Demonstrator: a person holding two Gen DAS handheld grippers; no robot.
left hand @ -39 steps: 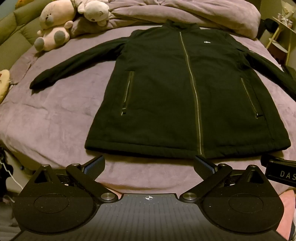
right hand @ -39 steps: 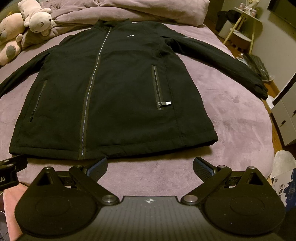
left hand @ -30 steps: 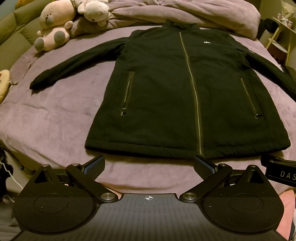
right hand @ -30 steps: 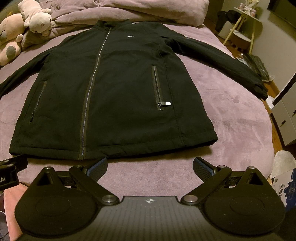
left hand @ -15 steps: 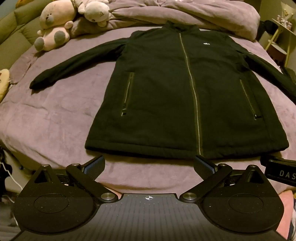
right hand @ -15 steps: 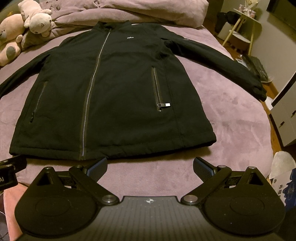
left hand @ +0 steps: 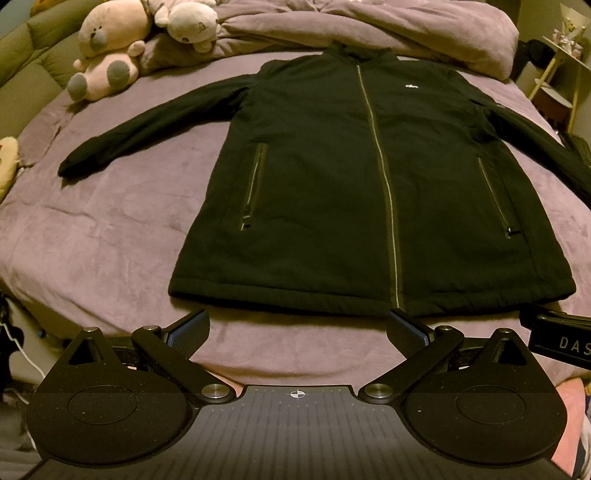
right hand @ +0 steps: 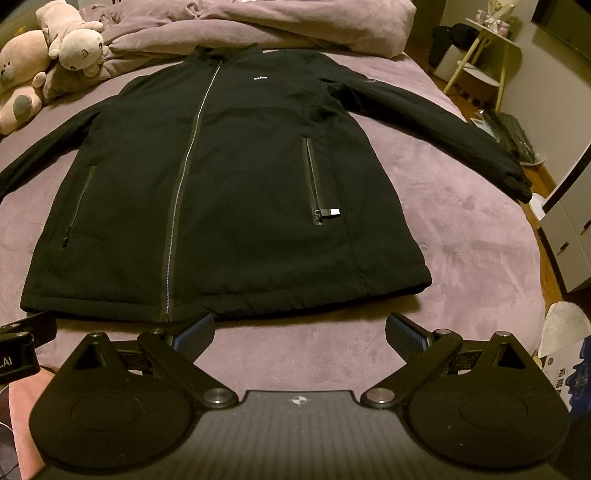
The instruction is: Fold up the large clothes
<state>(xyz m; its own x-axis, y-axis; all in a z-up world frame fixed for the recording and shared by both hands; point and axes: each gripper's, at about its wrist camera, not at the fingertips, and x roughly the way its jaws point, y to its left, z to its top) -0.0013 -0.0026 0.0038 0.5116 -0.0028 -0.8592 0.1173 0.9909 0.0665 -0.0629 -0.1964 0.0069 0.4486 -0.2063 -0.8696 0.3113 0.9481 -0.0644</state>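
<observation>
A black zip-up jacket (left hand: 332, 192) lies flat and face up on a purple bedspread (left hand: 92, 240), zipped, collar at the far end, both sleeves spread out to the sides. In the right wrist view the same jacket (right hand: 251, 192) fills the middle, its right sleeve (right hand: 443, 125) reaching the bed's edge. My left gripper (left hand: 297, 328) hovers open just short of the hem, holding nothing. My right gripper (right hand: 299, 330) is open too, near the hem's right part, with nothing between its fingers.
Two plush toys (left hand: 110, 48) sit at the far left by a bunched purple duvet (left hand: 369, 22). A small side table (right hand: 484, 55) and white drawers (right hand: 569, 229) stand right of the bed. Bare bedspread flanks the jacket.
Both grippers have crept slightly forward toward the hem and stayed open. The jacket has not moved.
</observation>
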